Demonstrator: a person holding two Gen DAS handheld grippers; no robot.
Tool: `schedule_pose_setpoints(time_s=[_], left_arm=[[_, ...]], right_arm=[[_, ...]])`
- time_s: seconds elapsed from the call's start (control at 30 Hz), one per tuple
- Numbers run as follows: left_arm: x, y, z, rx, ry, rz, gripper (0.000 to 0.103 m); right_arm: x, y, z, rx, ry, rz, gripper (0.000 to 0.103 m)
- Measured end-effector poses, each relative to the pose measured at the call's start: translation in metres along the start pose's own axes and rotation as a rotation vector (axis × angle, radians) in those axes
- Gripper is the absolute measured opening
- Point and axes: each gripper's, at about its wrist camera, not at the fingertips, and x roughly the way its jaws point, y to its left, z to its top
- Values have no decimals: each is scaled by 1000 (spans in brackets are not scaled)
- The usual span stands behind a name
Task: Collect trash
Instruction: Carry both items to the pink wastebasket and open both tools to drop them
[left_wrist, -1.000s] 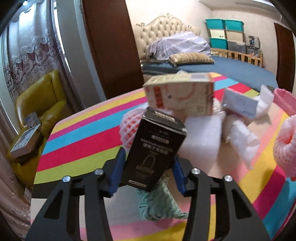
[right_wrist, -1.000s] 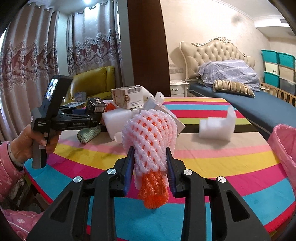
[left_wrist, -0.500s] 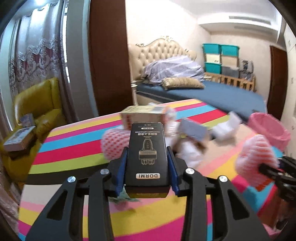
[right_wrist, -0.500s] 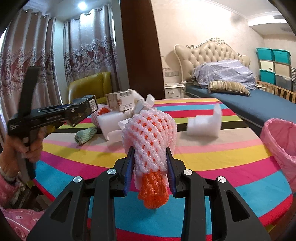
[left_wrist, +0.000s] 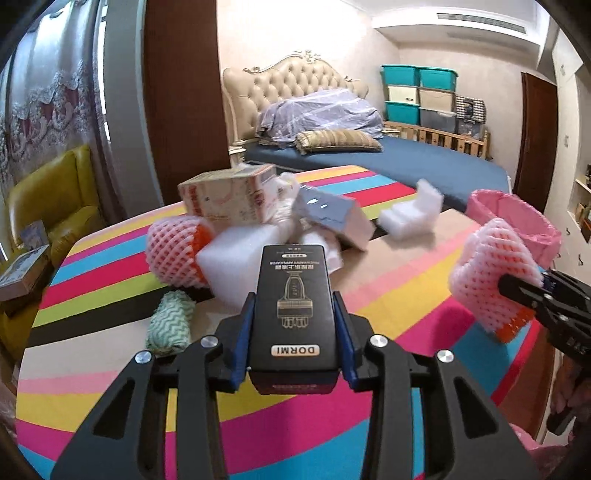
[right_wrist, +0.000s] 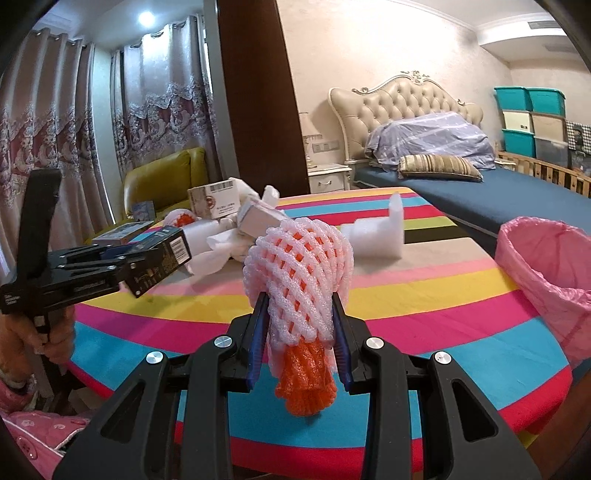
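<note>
Foam-net pink fruit sleeve (right_wrist: 301, 273), light and squashy, sits clenched mid-body in right claw (right_wrist: 300, 332); left claw (left_wrist: 294, 328) grips rigid black cardboard box (left_wrist: 294, 306).

Black box (left_wrist: 295, 306): a second ago we see it tilted and low against the trash pile in our left gripper (left_wrist: 295, 332); now it lies flat and square between the fingers, lifted above the striped table (left_wrist: 110, 369), its DORMI face up.
Left gripper, from the right wrist view (right_wrist: 147, 266): it sits lower and closer to the table's near edge.
Pink bin (right_wrist: 546, 266): it fills more of the right wrist view.
Foam net (left_wrist: 491, 273): it now shows in full at the right of the left wrist view.
</note>
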Motion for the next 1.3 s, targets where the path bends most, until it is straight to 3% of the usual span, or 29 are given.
schedule_pose_setpoints(time_s=[0.2,0.43,0.8,1.03,1.23,1.27,1.3], left_arm=[[-3,-32,18,29,-39,-95,38],[14,-98,51,91,-48,-290,38],[84,-220,118,145,-29,-516,38],[140,-292,141,145,16,-566,38],[179,-335,150,132,63,-595,38],[184,-339,152,121,69,-604,39],[191,-341,154,100,78,-621,39]], right_arm=[[-23,-29,16,26,-71,-85,32],[-52,-81,28,53,-136,-251,32],[-61,-184,37,71,-122,-465,33],[-53,-237,33,107,-102,-522,33],[-49,-268,25,116,-93,-519,33],[-48,-269,24,113,-91,-515,37],[-45,-270,24,111,-85,-514,50]])
